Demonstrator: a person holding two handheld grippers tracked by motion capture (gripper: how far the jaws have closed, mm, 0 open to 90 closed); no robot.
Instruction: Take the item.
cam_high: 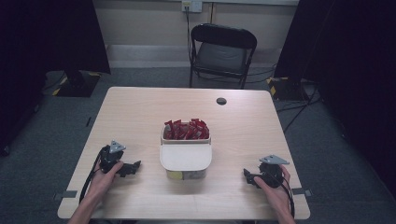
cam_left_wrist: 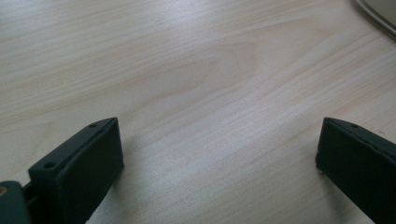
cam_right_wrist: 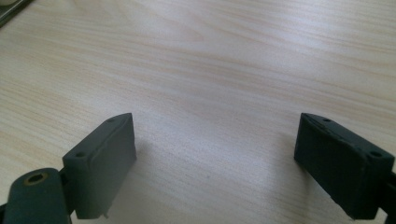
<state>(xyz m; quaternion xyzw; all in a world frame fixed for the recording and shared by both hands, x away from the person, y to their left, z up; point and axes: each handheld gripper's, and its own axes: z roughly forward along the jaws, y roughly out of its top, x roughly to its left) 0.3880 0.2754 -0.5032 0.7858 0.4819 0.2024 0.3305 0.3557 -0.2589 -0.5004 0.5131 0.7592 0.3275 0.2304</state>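
In the high view, a pale wood-grain bench (cam_high: 140, 112) with rounded corners fills the middle of the frame. At its centre stands a cream, rounded-corner box (cam_high: 185, 158); its far half is packed with glossy red packets (cam_high: 186, 129), while a smooth, flat lid covers the near half. The left claw (cam_high: 130, 168), matte black with a grey three-cornered plate on top, rests at lower left in a hand, well apart from the box. The right claw (cam_high: 247, 177) sits at lower right in the other hand, likewise apart from the box. A small dark round hole (cam_high: 221, 101) marks the bench's far side, and a black folding chair (cam_high: 222, 53) stands beyond it on grey carpet.

In the left gripper view, the left claw (cam_left_wrist: 219, 149) shows two blocky black jaws spread wide over bare streaked wood, nothing between them. A curved pale edge of the box (cam_left_wrist: 378, 14) cuts the upper right corner.

In the right gripper view, the right claw (cam_right_wrist: 215, 154) also stands wide open over bare grain, its flat rectangular pads holding nothing.
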